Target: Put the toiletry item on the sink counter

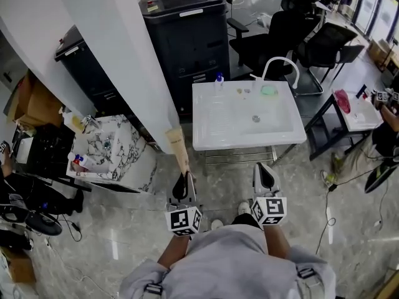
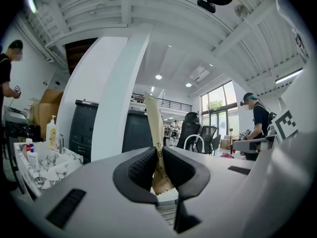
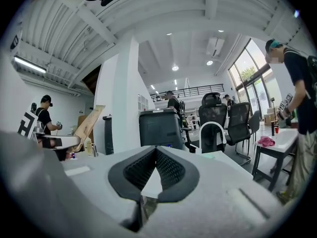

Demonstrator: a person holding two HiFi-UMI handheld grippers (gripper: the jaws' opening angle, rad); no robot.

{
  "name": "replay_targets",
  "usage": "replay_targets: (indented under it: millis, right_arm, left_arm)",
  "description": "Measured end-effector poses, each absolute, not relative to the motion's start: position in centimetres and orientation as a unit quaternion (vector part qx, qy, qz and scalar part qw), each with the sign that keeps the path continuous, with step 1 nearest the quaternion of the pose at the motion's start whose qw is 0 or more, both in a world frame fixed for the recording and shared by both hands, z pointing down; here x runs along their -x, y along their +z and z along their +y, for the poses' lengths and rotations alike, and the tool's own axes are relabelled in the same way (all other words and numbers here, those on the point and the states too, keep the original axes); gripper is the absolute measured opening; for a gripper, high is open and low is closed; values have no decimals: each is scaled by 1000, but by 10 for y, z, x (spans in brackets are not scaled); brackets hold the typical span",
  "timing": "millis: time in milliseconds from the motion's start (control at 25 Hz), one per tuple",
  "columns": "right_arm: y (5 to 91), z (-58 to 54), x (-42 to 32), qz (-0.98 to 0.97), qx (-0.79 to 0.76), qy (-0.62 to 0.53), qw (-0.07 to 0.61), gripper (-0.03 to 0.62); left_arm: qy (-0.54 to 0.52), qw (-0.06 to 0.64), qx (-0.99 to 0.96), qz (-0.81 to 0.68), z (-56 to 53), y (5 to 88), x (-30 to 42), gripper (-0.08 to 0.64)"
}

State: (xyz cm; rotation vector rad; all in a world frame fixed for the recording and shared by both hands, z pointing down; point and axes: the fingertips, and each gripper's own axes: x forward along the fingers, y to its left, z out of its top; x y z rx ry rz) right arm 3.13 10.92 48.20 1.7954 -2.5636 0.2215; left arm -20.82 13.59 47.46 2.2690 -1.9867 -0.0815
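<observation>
My left claw [image 1: 184, 180] is clamped on the lower end of the tan toiletry item [image 1: 176, 143], which sticks up from it and is well short of the white sink worktop [image 1: 246, 139]. To do this well, I'd carry it forward over the near rim and release only once it rests on a flat ledge, not in the basin. My right claw [image 1: 264, 172] is pinched together with nothing in it. I hold both low, close to my body, pointing toward the sink.

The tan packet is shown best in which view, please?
The left gripper view: the tan packet is close and central, clamped in the left gripper's jaws. The head view shows it small from above; the right gripper view, small and distant.
</observation>
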Motion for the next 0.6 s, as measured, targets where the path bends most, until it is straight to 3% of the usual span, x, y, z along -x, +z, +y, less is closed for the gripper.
replay_targets:
  millis: [600]
  right_arm:
    - [487, 48, -17, -840, -539, 65, 6, 2]
  left_arm:
    - [-30, 64, -730, -680, 92, 485, 213, 40]
